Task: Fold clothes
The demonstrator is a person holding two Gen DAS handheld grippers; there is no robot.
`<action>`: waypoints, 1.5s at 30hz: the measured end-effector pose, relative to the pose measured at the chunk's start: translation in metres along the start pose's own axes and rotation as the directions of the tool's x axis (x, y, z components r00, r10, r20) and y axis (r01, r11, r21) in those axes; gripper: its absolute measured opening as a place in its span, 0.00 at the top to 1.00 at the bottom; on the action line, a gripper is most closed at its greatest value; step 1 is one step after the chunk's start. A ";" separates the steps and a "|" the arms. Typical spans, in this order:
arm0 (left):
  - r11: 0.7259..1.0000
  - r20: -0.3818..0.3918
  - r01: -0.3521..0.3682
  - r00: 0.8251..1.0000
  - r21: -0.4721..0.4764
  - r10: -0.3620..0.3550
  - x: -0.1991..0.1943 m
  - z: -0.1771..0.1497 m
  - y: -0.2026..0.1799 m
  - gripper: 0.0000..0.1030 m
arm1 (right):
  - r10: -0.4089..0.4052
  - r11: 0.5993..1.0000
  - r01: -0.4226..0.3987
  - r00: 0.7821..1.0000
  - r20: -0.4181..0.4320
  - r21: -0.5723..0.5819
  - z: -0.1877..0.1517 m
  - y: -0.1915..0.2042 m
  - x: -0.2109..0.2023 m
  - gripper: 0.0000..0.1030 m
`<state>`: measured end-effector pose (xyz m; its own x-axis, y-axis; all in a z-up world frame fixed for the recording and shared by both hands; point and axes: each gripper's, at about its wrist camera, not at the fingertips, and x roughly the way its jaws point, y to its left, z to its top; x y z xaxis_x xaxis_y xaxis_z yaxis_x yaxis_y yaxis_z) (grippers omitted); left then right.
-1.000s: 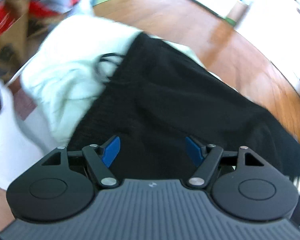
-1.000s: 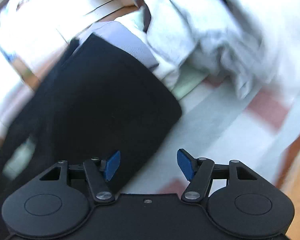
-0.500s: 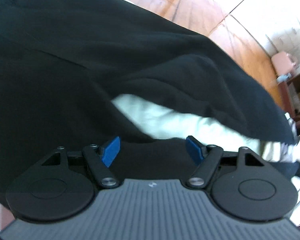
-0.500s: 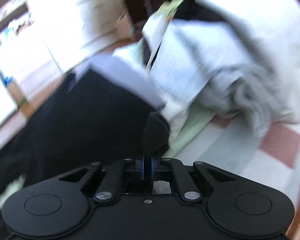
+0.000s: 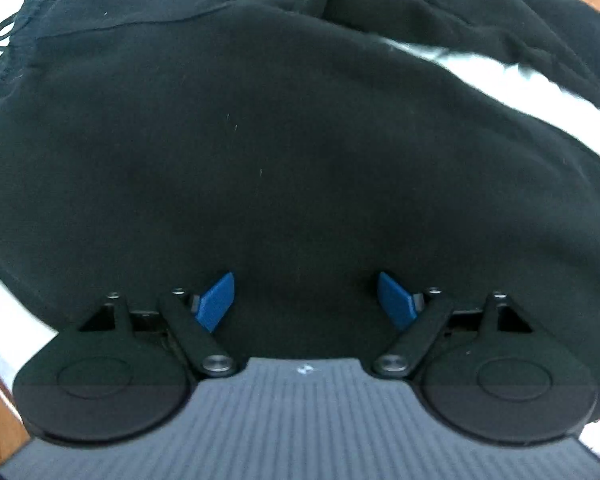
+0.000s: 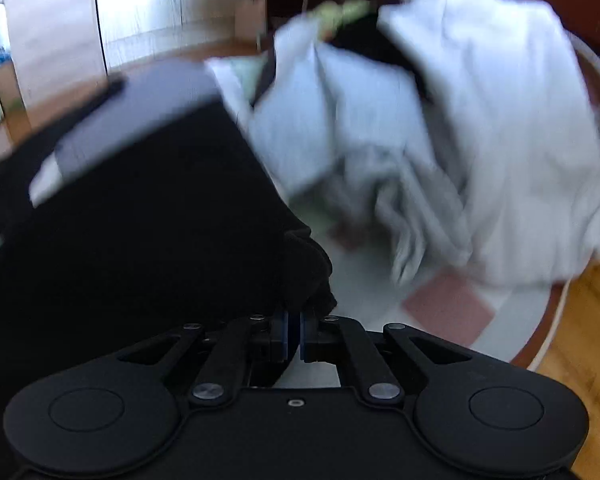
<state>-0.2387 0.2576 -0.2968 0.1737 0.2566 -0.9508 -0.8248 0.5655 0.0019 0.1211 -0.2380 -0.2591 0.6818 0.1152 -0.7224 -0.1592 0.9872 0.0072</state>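
Right gripper (image 6: 294, 334) jaws now clenched on black garment (image 6: 140, 240) corner — left gripper (image 5: 306, 300) jaws opening above it.

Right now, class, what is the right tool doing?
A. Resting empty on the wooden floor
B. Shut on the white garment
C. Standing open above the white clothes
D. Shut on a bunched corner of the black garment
D: in the right wrist view the right tool has its blue pads pressed together on a bunched corner of the black garment, with the white clothes lying beyond.
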 end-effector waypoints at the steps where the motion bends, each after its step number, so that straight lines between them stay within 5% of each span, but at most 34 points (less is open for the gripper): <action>1: 1.000 0.005 0.006 1.000 0.002 -0.006 -0.005 0.000 -0.002 0.23 | -0.014 1.000 0.014 1.000 0.000 0.006 0.001 0.000 0.000 0.84; 2: 1.000 0.015 0.021 1.000 0.003 -0.021 -0.011 0.001 -0.005 0.23 | -0.039 0.999 0.038 0.999 0.008 0.014 0.004 -0.001 -0.002 0.66; 3: 0.999 0.035 0.041 0.999 0.000 -0.041 -0.019 0.002 -0.007 0.23 | -0.081 0.997 0.080 0.996 0.034 0.024 0.009 -0.001 -0.010 0.59; 7: 0.981 0.144 0.189 0.973 -0.031 -0.183 -0.049 0.018 -0.023 0.23 | -0.094 0.995 0.087 0.977 0.191 0.042 0.044 0.014 -0.051 0.46; 8: 0.975 0.167 0.219 0.963 -0.027 -0.212 -0.051 0.025 -0.033 0.23 | -0.054 0.998 0.047 0.975 0.215 0.039 0.055 0.020 -0.057 0.44; 10: 0.968 0.178 0.251 0.951 0.028 -0.252 -0.051 0.043 -0.059 0.23 | 0.166 0.984 -0.175 0.968 0.186 0.031 0.081 0.037 -0.049 0.43; 12: 0.967 0.164 0.235 0.955 0.095 -0.248 -0.050 0.062 -0.086 0.23 | 0.379 0.923 -0.381 0.924 0.056 0.045 0.107 0.070 -0.018 0.44; 14: 0.968 0.150 0.205 0.962 0.147 -0.227 -0.053 0.075 -0.107 0.23 | 0.446 0.895 -0.444 0.892 -0.068 0.042 0.131 0.113 0.012 0.44; 16: 0.969 0.158 0.187 0.964 0.164 -0.213 -0.049 0.088 -0.119 0.23 | 0.469 0.882 -0.472 0.879 -0.087 -0.012 0.149 0.152 0.034 0.43; 21: 0.972 0.166 0.144 0.970 0.185 -0.176 -0.039 0.109 -0.127 0.23 | 0.425 0.901 -0.430 0.902 -0.077 -0.063 0.184 0.199 0.082 0.42; 23: 0.974 0.150 0.161 0.971 0.160 -0.185 -0.027 0.117 -0.123 0.23 | 0.380 0.923 -0.383 0.923 -0.053 -0.048 0.188 0.203 0.090 0.41; 29: 0.976 0.107 0.139 0.982 0.169 -0.158 0.009 0.133 -0.132 0.23 | 0.334 0.942 -0.332 0.942 -0.035 0.054 0.193 0.197 0.104 0.41; 32: 0.975 0.086 0.158 0.981 0.156 -0.173 0.021 0.140 -0.132 0.23 | 0.341 0.938 -0.339 0.940 -0.012 0.067 0.186 0.201 0.098 0.32; 35: 0.974 0.060 0.197 0.977 0.108 -0.204 0.032 0.149 -0.125 0.23 | 0.324 0.946 -0.323 0.946 0.005 -0.026 0.188 0.214 0.101 0.31; 38: 0.976 0.048 0.204 0.977 0.080 -0.209 0.037 0.156 -0.121 0.23 | 0.331 0.944 -0.331 0.942 0.053 -0.003 0.196 0.216 0.114 0.31; 39: 0.975 0.048 0.207 0.976 0.076 -0.211 0.038 0.157 -0.120 0.23 | 0.329 0.944 -0.329 0.942 0.067 -0.005 0.198 0.218 0.114 0.32; 43: 0.976 0.049 0.214 0.975 0.047 -0.216 0.042 0.163 -0.113 0.23 | 0.283 0.956 -0.264 0.944 0.170 -0.126 0.204 0.235 0.106 0.83; 45: 0.976 0.052 0.217 0.974 0.029 -0.219 0.044 0.166 -0.108 0.23 | 0.271 0.954 -0.227 0.931 0.244 -0.196 0.205 0.245 0.092 0.91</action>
<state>-0.0529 0.3379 -0.2876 0.3777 0.1672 -0.9107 -0.7511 0.6306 -0.1957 0.2910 0.0368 -0.1816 0.7656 0.4019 -0.5023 -0.4465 0.8941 0.0349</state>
